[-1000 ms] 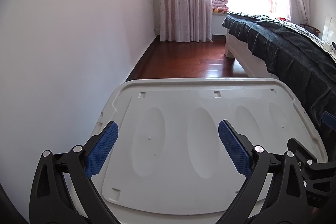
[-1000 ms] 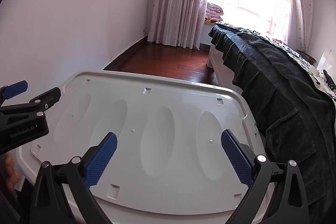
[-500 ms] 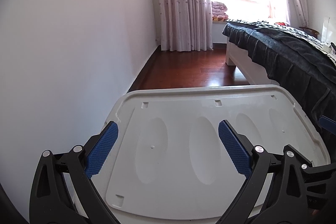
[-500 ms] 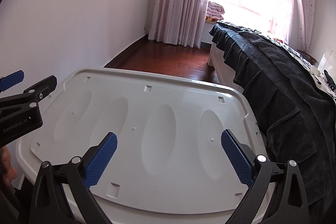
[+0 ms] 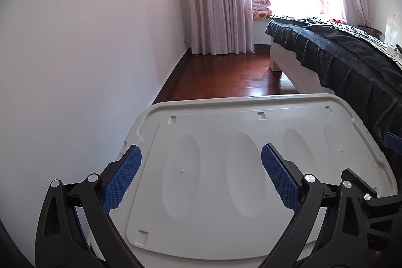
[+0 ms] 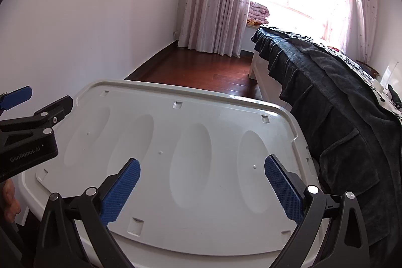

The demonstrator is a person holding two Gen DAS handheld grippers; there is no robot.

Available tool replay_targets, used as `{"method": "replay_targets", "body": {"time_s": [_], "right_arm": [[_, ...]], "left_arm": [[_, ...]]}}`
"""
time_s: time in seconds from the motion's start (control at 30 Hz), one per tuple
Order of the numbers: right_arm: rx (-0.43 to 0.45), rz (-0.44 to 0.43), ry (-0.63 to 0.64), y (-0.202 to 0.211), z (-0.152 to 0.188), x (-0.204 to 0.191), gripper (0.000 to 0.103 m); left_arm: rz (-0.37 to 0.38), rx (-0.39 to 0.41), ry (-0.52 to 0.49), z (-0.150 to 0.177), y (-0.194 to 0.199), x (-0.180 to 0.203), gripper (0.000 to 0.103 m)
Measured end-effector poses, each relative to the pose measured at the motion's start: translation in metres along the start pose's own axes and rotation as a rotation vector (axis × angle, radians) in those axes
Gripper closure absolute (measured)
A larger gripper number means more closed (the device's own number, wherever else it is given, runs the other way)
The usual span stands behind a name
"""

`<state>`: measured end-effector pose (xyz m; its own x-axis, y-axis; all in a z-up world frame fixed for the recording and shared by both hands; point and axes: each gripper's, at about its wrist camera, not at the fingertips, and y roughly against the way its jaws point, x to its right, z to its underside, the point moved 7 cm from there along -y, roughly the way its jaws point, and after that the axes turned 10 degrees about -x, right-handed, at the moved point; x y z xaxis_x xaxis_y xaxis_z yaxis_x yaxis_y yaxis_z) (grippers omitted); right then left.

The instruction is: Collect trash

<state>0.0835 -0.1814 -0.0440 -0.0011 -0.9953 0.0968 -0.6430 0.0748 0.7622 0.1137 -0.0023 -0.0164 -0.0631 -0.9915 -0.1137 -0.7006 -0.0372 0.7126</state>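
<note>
Left gripper point(image 5: 201, 162): spread wide, nothing held, above the white bin lid point(image 5: 251, 230)
Right gripper point(image 6: 202, 176): spread wide, nothing held, above the same lid point(image 6: 155, 212)
Trash: none visible on lid, wood floor point(image 5: 241, 77) or bed point(image 6: 339, 92); you must locate it first
Advice: keep both claws wide, sweep your view low along floor and bed edge, and steer clear of the dark blanket folds
</note>
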Motion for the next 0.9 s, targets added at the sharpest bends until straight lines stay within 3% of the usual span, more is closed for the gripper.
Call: {"method": "replay_targets", "body": {"time_s": [0.9], "right_arm": [[0.000,0.001,0.002,0.0009,-0.0004,0.0007,0.005]], "left_arm": [[0.002,-0.004,-0.014,0.0007,-0.0010,0.0047,0.009]]}}
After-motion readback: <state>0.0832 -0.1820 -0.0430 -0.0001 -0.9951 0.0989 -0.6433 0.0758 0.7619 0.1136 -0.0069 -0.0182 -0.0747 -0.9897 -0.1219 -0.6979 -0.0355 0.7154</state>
